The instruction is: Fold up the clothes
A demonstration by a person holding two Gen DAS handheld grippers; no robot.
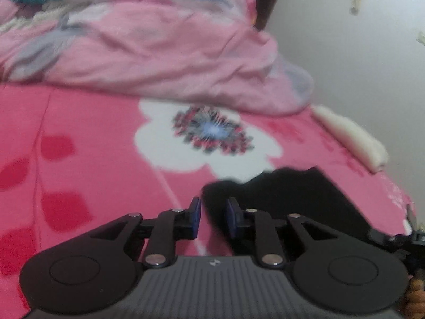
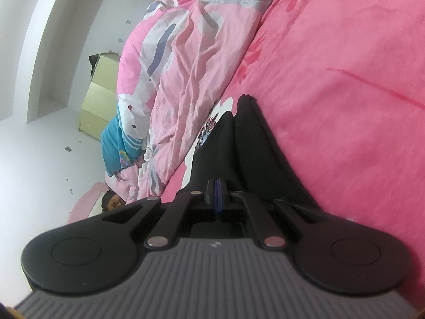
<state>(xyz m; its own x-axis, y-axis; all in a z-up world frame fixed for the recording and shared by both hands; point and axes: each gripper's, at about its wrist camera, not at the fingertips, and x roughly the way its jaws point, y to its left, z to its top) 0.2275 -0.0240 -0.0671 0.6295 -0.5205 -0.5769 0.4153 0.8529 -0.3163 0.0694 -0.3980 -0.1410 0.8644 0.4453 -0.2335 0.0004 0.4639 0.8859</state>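
A black garment (image 1: 287, 194) lies on the pink flowered bed cover (image 1: 106, 146), its left edge just ahead of my left gripper (image 1: 213, 212). That gripper is open, its blue pads (image 1: 196, 211) apart, with the cloth's edge showing in the gap. In the right wrist view, which is rolled sideways, the black garment (image 2: 255, 143) rises in two folds straight from my right gripper (image 2: 217, 188). The right gripper is shut on the garment's near edge, blue pads pressed together.
A crumpled pink quilt (image 1: 159, 47) is heaped at the far side of the bed, with a blue-striped cloth (image 2: 117, 148) in it. The bed's edge with white padding (image 1: 350, 138) meets a pale wall on the right. A yellow-green cabinet (image 2: 98, 101) stands by the wall.
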